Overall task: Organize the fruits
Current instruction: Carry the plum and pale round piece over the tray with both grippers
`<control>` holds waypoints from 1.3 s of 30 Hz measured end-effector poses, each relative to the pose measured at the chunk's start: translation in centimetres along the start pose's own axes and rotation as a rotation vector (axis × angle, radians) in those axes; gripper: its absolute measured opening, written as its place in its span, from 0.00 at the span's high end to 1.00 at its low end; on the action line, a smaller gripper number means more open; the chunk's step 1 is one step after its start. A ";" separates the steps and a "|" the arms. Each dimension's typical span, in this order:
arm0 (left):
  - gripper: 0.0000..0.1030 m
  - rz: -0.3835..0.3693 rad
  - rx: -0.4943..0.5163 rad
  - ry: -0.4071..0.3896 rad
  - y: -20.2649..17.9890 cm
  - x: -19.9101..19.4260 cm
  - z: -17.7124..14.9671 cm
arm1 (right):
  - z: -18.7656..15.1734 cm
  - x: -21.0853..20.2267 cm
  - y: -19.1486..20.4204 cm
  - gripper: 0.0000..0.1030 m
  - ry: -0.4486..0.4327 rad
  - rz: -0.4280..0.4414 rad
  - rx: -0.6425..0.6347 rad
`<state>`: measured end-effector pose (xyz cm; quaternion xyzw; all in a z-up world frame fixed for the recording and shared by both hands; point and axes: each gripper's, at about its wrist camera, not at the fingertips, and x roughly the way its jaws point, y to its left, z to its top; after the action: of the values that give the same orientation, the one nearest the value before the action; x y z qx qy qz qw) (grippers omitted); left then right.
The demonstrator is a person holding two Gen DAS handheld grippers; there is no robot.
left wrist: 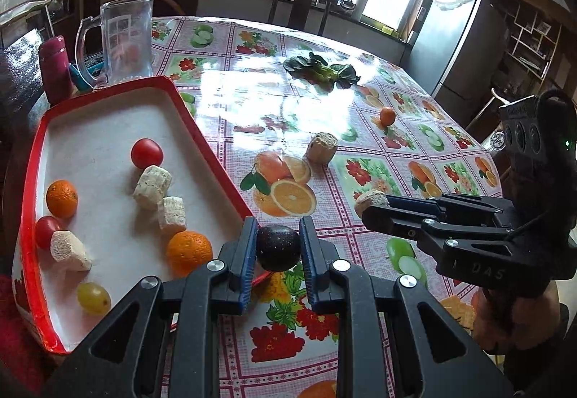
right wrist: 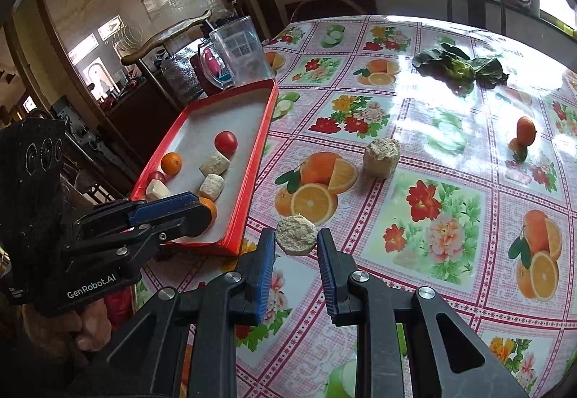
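While the left gripper (left wrist: 277,246) clamps a dark fruit (left wrist: 278,247) at the bottom centre, just off the red tray (left wrist: 212,145)'s near corner, it should lift over the rim before releasing. The right gripper (right wrist: 296,239) pinches a pale chunk (right wrist: 296,235) low over the tablecloth (right wrist: 450,217), well short of the tray; it does best to wait its turn.

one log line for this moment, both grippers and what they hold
left gripper: shut on dark fruit at tray edge | right gripper: shut on pale chunk above table
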<state>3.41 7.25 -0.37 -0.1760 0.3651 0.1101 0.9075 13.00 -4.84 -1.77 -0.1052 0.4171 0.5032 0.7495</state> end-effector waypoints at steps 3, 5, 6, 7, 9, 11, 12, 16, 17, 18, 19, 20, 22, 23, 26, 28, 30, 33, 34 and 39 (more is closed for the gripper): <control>0.80 0.006 -0.013 -0.006 0.8 -0.2 0.1 | 0.2 0.3 0.7 0.76 0.005 0.003 -0.012; 0.80 0.012 -0.021 -0.010 1.3 -0.4 0.1 | 0.5 0.6 1.2 0.76 0.008 0.005 -0.019; 0.80 0.014 -0.024 -0.011 1.6 -0.5 0.1 | 0.6 0.8 1.4 0.76 0.010 0.006 -0.022; 0.80 0.016 -0.027 -0.011 1.8 -0.5 0.1 | 0.7 1.0 1.5 0.76 0.013 0.007 -0.025; 0.80 0.021 -0.033 -0.014 2.4 -0.7 0.1 | 0.9 1.4 2.0 0.76 0.016 0.010 -0.032; 0.80 0.027 -0.041 -0.016 3.0 -0.9 0.1 | 1.2 1.8 2.5 0.76 0.020 0.015 -0.040; 0.80 0.030 -0.046 -0.017 3.3 -0.9 0.2 | 1.3 1.9 2.7 0.76 0.022 0.018 -0.045; 0.80 0.045 -0.060 -0.020 4.6 -1.1 0.3 | 2.2 2.8 3.9 0.76 0.028 0.027 -0.065; 0.80 0.049 -0.063 -0.021 4.9 -1.2 0.3 | 2.4 3.0 4.2 0.76 0.028 0.030 -0.070; 0.80 0.054 -0.065 -0.023 5.1 -1.2 0.4 | 2.6 3.2 4.5 0.76 0.027 0.032 -0.074; 0.80 0.058 -0.067 -0.025 5.4 -1.3 0.5 | 2.9 3.5 4.7 0.76 0.027 0.035 -0.077; 0.80 0.062 -0.069 -0.028 5.6 -1.4 0.5 | 3.2 3.8 5.0 0.76 0.028 0.039 -0.080; 0.80 0.073 -0.071 -0.031 6.1 -1.5 0.7 | 3.8 4.3 5.3 0.76 0.029 0.045 -0.085; 0.80 0.078 -0.072 -0.033 6.4 -1.6 0.8 | 4.1 4.6 5.5 0.76 0.030 0.047 -0.089; 0.80 0.094 -0.078 -0.036 7.4 -1.7 1.1 | 4.9 5.5 6.1 0.76 0.034 0.053 -0.099; 0.80 0.107 -0.081 -0.037 8.3 -1.7 1.3 | 5.4 6.3 6.4 0.76 0.042 0.055 -0.103; 0.80 0.119 -0.087 -0.038 9.2 -1.7 1.5 | 6.0 7.1 6.8 0.76 0.048 0.055 -0.112; 0.80 0.137 -0.098 -0.038 10.5 -1.6 2.0 | 6.9 8.3 7.3 0.76 0.055 0.059 -0.120; 0.80 0.143 -0.101 -0.035 11.0 -1.5 2.1 | 7.3 8.6 7.5 0.76 0.058 0.061 -0.123; 0.80 0.171 -0.106 -0.026 12.9 -0.9 3.0 | 9.0 10.9 8.2 0.76 0.075 0.073 -0.125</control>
<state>0.46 20.17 -0.82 -0.1906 0.3606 0.2084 0.8889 12.37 11.47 -1.92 -0.1554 0.4163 0.5510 0.7064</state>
